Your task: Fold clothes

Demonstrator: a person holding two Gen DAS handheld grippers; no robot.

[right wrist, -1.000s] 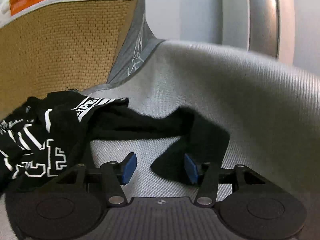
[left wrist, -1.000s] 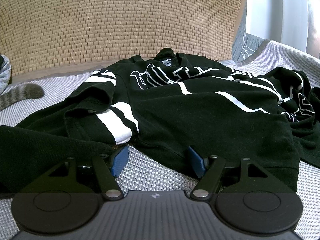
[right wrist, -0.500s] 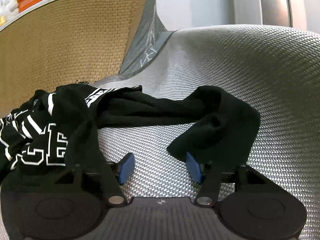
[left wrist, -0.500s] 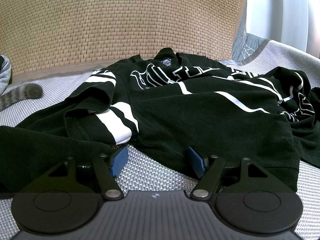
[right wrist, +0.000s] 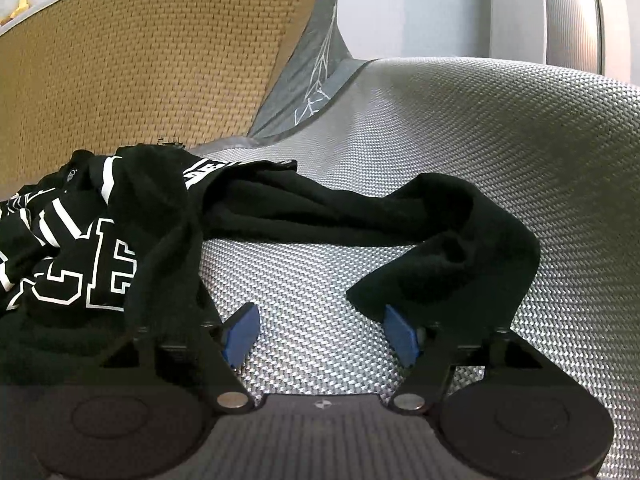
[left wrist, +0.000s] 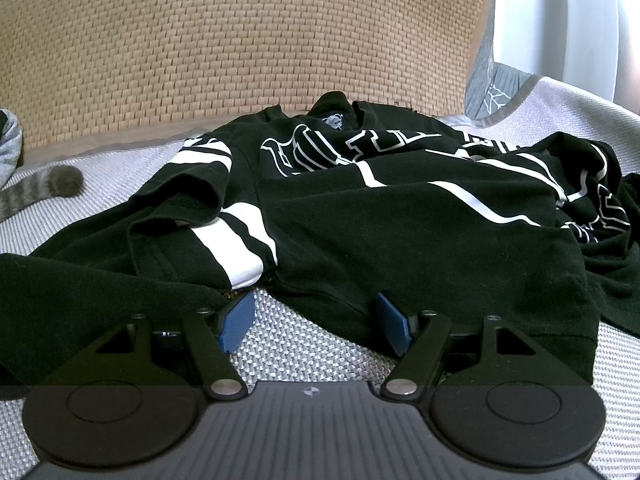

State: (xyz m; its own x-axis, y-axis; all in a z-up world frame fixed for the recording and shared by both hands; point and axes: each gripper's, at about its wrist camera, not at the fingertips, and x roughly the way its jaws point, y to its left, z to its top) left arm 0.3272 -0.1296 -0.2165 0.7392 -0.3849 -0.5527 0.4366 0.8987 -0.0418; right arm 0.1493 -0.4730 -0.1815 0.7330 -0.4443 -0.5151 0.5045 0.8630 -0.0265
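left wrist view: a black shirt (left wrist: 400, 232) with white stripes and outlined white lettering lies crumpled on a grey woven mat (left wrist: 304, 344). to the left of the shirt, a grey striped furry tail (left wrist: 44, 188) rests on the mat, well apart from the cloth. behind the shirt stands a tan woven panel (left wrist: 240, 52). at the shirt's near hem, the left gripper (left wrist: 316, 322) holds its blue fingers (left wrist: 236, 322) spread apart; the hem sits just ahead of them, bare mat shows between them, and nothing is gripped.

right wrist view: the lettered body of the shirt (right wrist: 92, 264) is bunched at the left, in front of the tan woven panel (right wrist: 140, 80). to the right of that body, a plain black sleeve (right wrist: 440, 236) trails across the grey woven mat (right wrist: 500, 140) and doubles back toward the camera. the right gripper (right wrist: 322, 334) has its blue fingers (right wrist: 402, 336) apart, having just been opening; the sleeve's end lies against the right-hand finger, bare mat between the two, and no cloth is clamped.
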